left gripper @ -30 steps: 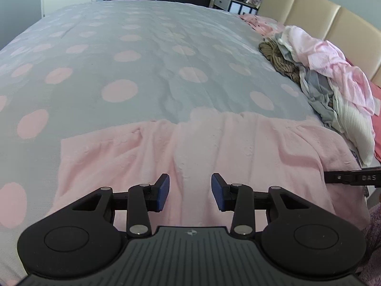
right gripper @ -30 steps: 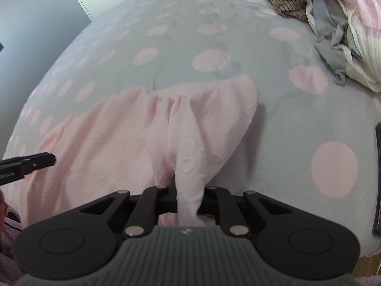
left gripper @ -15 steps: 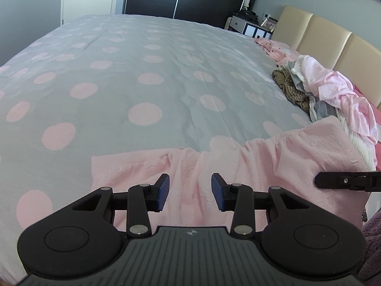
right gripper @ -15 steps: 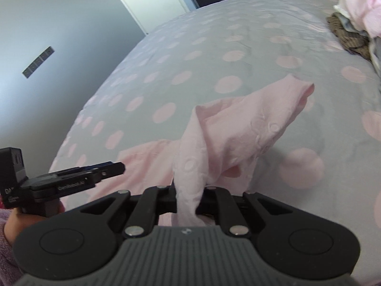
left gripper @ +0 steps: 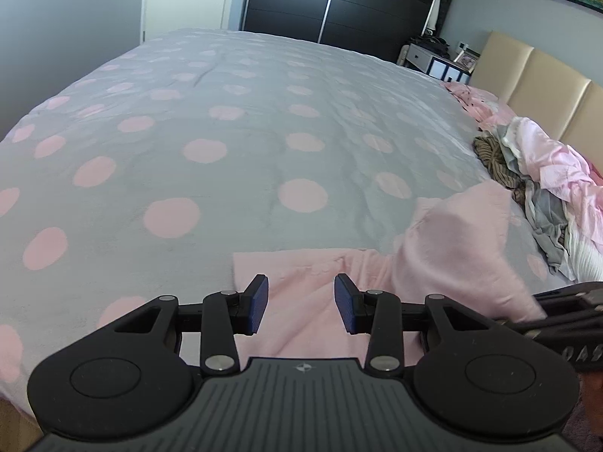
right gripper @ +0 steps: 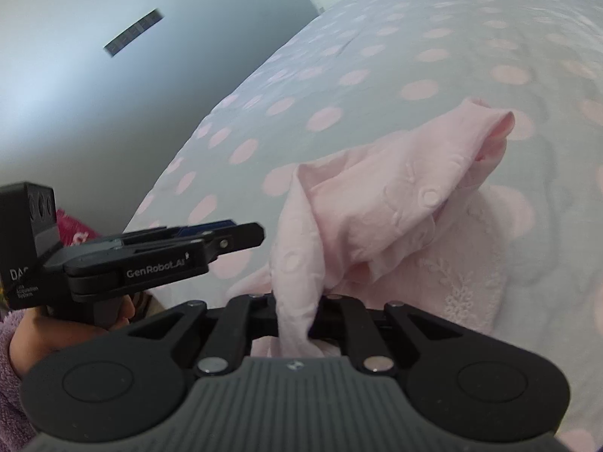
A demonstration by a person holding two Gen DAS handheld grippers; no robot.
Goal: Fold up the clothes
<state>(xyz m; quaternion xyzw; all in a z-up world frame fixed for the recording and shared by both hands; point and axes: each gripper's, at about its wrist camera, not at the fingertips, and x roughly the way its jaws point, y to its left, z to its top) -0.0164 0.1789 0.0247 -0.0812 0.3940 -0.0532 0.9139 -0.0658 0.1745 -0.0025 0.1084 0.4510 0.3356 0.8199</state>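
Right gripper point(right gripper: 297, 316): jaws pinching a bunched edge of the pink garment point(right gripper: 395, 203), lifted off the bed point(right gripper: 377, 56), probably to fold it leftward. Left gripper point(left gripper: 301, 303): jaws spread, empty, over the garment's flat near-left part.

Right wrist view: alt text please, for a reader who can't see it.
The right gripper is shut on a bunched pink garment, lifting one side off a grey bedspread with pink dots. The left gripper, empty, hovers at left.
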